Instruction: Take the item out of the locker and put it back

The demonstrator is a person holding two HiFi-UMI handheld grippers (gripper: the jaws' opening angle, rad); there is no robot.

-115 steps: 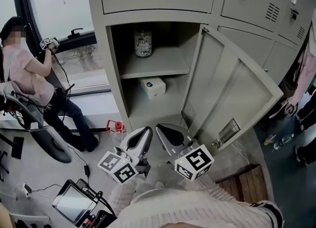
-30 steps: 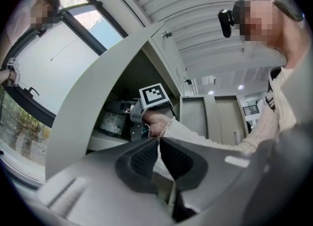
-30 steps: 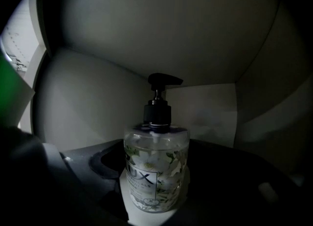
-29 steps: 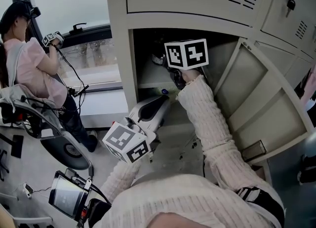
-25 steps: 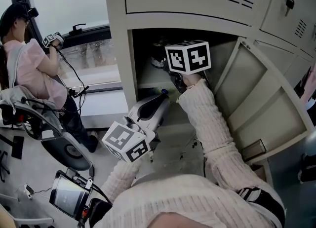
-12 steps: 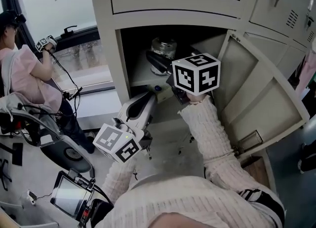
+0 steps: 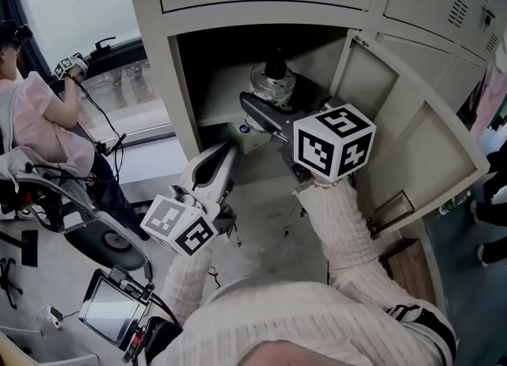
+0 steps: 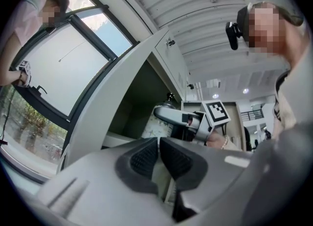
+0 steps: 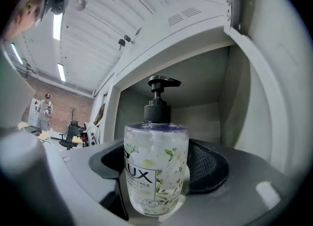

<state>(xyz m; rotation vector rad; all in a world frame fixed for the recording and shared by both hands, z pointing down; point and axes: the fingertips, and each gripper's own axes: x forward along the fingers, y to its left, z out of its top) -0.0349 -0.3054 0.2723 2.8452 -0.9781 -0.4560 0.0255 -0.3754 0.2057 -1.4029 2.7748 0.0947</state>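
Note:
A clear Lux pump bottle (image 9: pixel 156 166) with a flower print and a black pump stands upright between the pads (image 9: pixel 208 164) of my right gripper (image 9: pixel 156 173), which is shut on it. In the head view the soap bottle (image 7: pixel 273 83) hangs at the front of the open locker's upper compartment (image 7: pixel 210 79), held level by the right gripper (image 7: pixel 269 104). My left gripper (image 7: pixel 222 154) is shut and empty, lower down before the locker's bottom compartment. The left gripper view shows its jaws (image 8: pixel 158 142) pressed together, with the bottle (image 8: pixel 155 128) beyond.
The locker door (image 7: pixel 412 142) stands swung open to the right. Part of a white box (image 7: pixel 245 135) shows in the lower compartment. At the left are a person in pink (image 7: pixel 32 119), a chair (image 7: pixel 87 230) and a screen on the floor (image 7: pixel 111 309).
The right gripper has drawn the bottle out from deep in the upper compartment toward the locker's front. The left gripper has barely moved.

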